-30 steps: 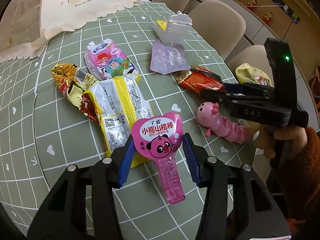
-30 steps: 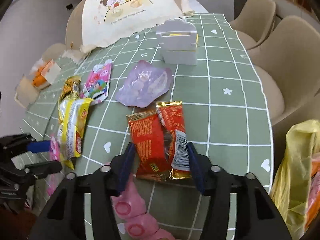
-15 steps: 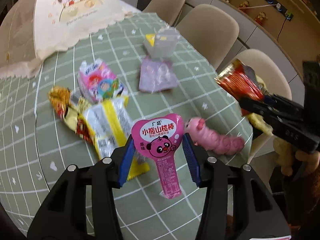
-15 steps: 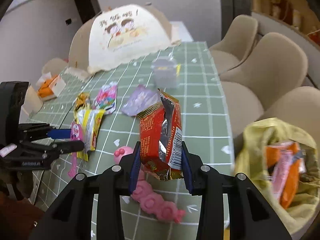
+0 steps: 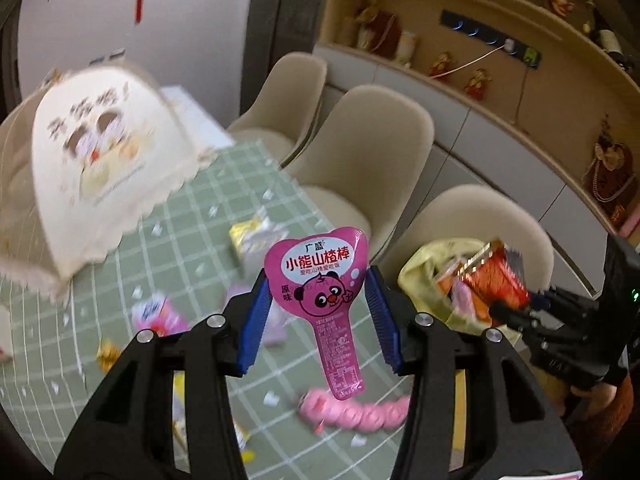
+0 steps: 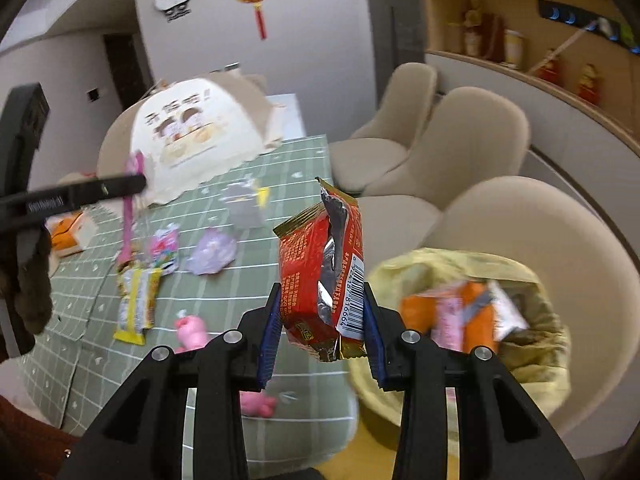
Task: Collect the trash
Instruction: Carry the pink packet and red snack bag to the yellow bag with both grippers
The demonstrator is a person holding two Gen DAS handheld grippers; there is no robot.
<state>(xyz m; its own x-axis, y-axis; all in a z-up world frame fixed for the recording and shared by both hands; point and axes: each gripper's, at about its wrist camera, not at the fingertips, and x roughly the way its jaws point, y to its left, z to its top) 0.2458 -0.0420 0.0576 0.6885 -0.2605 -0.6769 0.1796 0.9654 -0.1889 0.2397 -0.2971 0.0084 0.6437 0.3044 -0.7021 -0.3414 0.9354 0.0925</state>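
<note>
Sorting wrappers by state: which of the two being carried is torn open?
The red wrapper in the right gripper: its split front shows silver lining. The pink panda wrapper in the left gripper looks flat and unsplit.

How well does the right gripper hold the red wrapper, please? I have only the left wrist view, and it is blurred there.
Observer: The right gripper is shut on the red wrapper, with a pad pressed on each side.
Operator: Is the bag's mouth open?
Observer: Yes. The yellow bag on the chair gapes, with orange and pink packets inside, just right of the wrapper.
Operator: What trash is left on the table?
Observer: On the table lie at least a yellow wrapper and a purple wrapper.
</note>
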